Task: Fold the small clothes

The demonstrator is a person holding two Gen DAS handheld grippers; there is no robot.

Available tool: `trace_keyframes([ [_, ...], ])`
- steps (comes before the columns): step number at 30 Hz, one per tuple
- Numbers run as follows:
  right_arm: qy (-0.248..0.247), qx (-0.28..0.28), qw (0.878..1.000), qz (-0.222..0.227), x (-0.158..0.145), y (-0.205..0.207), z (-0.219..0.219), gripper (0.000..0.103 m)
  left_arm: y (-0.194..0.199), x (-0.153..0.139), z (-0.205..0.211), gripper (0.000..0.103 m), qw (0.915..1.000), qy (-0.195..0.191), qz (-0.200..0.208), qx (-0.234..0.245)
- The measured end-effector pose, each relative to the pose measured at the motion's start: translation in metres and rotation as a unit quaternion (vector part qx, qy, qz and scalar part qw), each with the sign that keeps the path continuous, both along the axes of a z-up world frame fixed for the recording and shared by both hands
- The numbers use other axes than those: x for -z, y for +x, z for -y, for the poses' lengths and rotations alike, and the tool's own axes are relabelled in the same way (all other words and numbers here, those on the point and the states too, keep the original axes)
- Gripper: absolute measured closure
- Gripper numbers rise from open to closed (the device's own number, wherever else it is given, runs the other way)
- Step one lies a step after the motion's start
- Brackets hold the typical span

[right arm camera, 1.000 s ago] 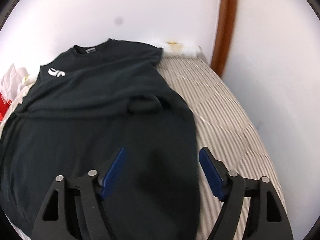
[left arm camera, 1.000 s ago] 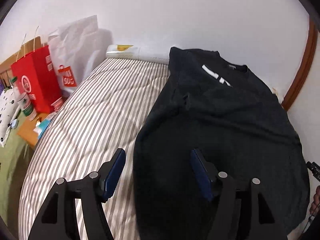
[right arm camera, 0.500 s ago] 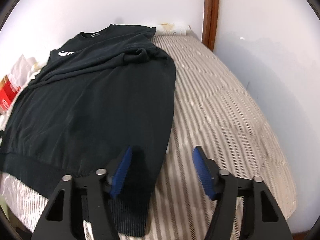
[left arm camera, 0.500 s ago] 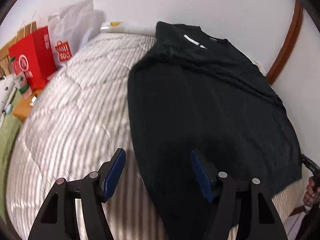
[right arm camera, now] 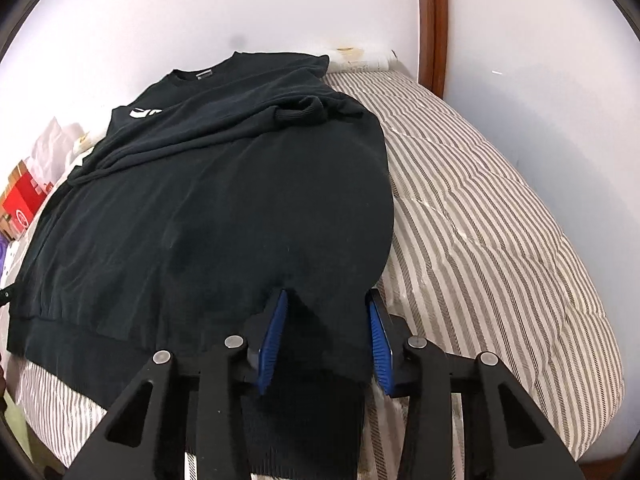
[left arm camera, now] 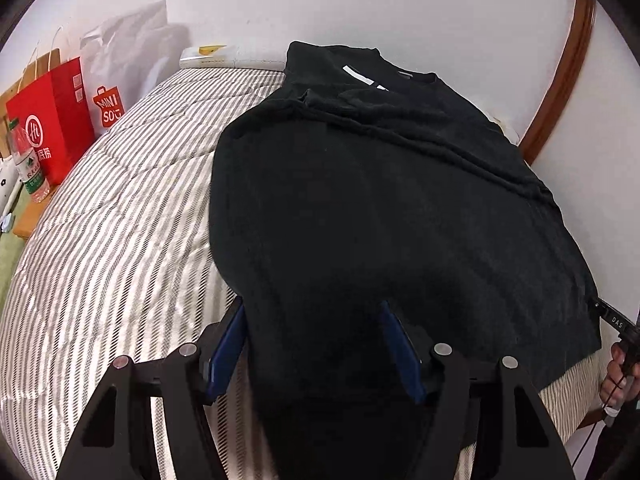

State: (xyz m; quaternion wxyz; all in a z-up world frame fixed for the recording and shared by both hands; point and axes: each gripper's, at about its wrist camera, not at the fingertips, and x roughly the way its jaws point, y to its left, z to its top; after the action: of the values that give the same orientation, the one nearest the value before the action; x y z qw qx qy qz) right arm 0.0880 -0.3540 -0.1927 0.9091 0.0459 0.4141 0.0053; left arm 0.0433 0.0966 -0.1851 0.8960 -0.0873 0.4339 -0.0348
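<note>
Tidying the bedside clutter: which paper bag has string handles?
The red bag farthest left; thin string handles rise from its top. The white bag beside it shows none.

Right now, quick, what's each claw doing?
Left claw: open, hem of the black cotton sweatshirt between its blue pads.
Right claw: closing around the sweatshirt's hem corner, not yet clamped.

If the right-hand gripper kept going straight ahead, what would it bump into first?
Most likely the black sweatshirt: its bottom corner already lies between the closing jaws of the right gripper, with the striped bed underneath.

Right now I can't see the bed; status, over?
Left gripper open over sweatshirt hem corner. Right gripper jaws closing, hem fabric between. Sleeves folded in. Nothing in the way.
</note>
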Motion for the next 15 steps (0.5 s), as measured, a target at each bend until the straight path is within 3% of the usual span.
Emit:
trace_keyframes([
  [4,0.029,0.016,0.999,-0.012,-0.001,0.009,0.006,0.064,0.005,0.0,0.001,0.04,0.9999,-0.014,-0.002,0.005],
  [15,0.024,-0.013,1.0,-0.014,0.001,-0.009,0.008,0.064,-0.027,0.002,-0.004,0.048,0.9988,-0.036,0.015,0.028],
])
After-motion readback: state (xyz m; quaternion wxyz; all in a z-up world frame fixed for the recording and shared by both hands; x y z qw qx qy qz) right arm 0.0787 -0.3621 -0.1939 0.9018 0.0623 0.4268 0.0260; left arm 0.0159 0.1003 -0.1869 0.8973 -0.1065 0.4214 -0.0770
